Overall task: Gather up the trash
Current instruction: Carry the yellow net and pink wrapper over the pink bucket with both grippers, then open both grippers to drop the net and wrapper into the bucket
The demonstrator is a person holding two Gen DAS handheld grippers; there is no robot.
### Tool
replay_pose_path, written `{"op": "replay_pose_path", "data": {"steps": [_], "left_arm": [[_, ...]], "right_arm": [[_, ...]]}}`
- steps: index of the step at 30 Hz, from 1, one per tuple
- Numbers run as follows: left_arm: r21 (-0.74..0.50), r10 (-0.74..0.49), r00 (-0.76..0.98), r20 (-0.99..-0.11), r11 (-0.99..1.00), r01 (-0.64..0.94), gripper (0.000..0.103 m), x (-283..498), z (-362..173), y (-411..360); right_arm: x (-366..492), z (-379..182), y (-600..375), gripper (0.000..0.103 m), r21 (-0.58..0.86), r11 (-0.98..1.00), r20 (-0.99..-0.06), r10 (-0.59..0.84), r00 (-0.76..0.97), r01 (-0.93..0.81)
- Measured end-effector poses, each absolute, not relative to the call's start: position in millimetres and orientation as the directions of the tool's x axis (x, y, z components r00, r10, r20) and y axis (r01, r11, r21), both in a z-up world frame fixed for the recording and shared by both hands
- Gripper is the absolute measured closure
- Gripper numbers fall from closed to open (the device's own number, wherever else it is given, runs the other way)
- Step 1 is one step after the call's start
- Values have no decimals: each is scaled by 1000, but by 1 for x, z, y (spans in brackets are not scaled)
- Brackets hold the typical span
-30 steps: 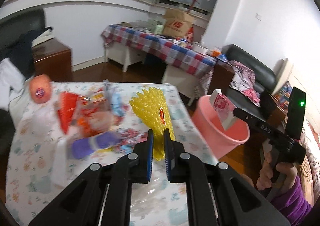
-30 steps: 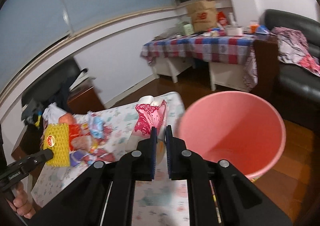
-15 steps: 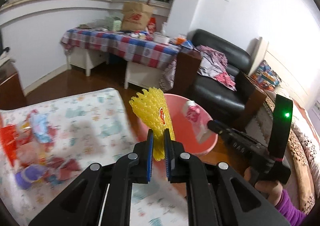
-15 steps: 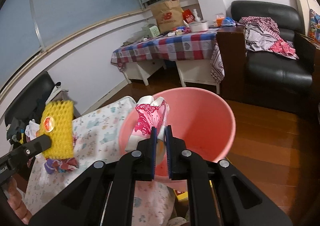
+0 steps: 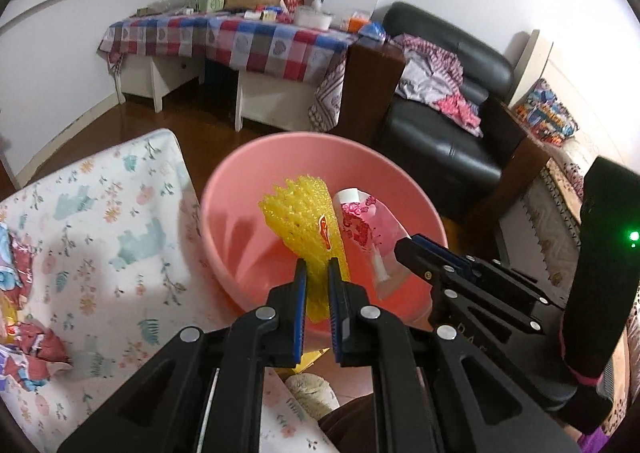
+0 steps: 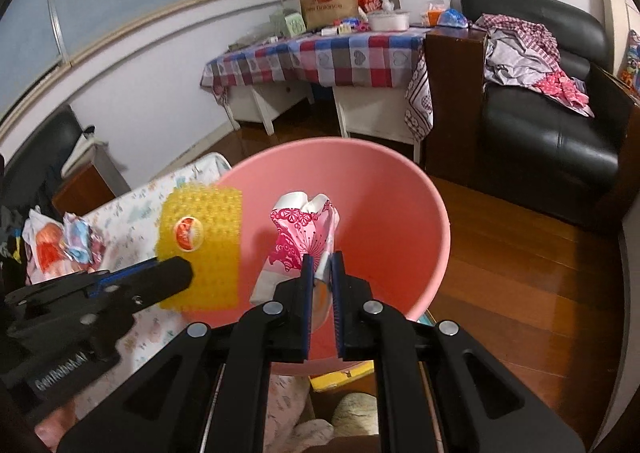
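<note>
My left gripper (image 5: 317,267) is shut on a yellow foam fruit net (image 5: 304,221) and holds it over the open pink bucket (image 5: 248,173). My right gripper (image 6: 321,261) is shut on a pink and white patterned wrapper (image 6: 298,241), also held over the pink bucket (image 6: 400,189). The right gripper shows in the left wrist view (image 5: 404,245) with the wrapper (image 5: 368,225). The left gripper shows in the right wrist view (image 6: 180,273) with the yellow net (image 6: 204,249). The bucket's inside looks empty below them.
A table with a floral cloth (image 5: 100,213) lies left of the bucket, with several wrappers (image 6: 64,245) on it. A black sofa (image 5: 440,133) with clothes, a checked-cloth table (image 5: 240,37) and wooden floor (image 6: 520,273) lie behind.
Both grippers have swung from the floral table toward the pink bucket, carrying the yellow net and the pink wrapper. Both items now hang over the bucket's opening.
</note>
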State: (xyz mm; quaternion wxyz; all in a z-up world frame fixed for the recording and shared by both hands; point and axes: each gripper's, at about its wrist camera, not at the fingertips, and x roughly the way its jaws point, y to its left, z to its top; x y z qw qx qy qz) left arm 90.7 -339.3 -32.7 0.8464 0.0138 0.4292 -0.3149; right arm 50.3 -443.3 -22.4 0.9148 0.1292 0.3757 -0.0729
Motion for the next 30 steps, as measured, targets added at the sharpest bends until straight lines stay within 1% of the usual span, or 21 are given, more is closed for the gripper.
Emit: {"op": "replay_pose_path", "data": {"steps": [4,14,17,20,25,28,30], "left_arm": [[-239,-503,427,-751,811,534,93,96,-45,-349],[-236,-466,421,-778,838,492,93,106,-62,-352],[-230,-454,427,-782,847,479,91,104,-64,-350],[-237,-460,436,-773,848,475,84,101,-62,-348],[-231,-463,470,-752,852,470,61,91,-53,-344],[-222,-459,491,-740,856,467,54,85,-45,-339],[-223,-461,499,-734,857,464,53,83,-40,-335]], "right_arm": [[57,-28,-443,94,158,962,-735,-36,677,223],[61,-36,-443,94,130,969,-764,-38,644,211],[60,-36,-442,94,123,968,-768,-46,639,219],[60,-36,-440,93,117,970,-776,-46,629,214],[59,-33,-443,93,117,967,-785,-50,618,227],[56,-28,-443,92,123,965,-782,-48,622,230],[53,-24,-442,89,126,966,-775,-47,630,227]]}}
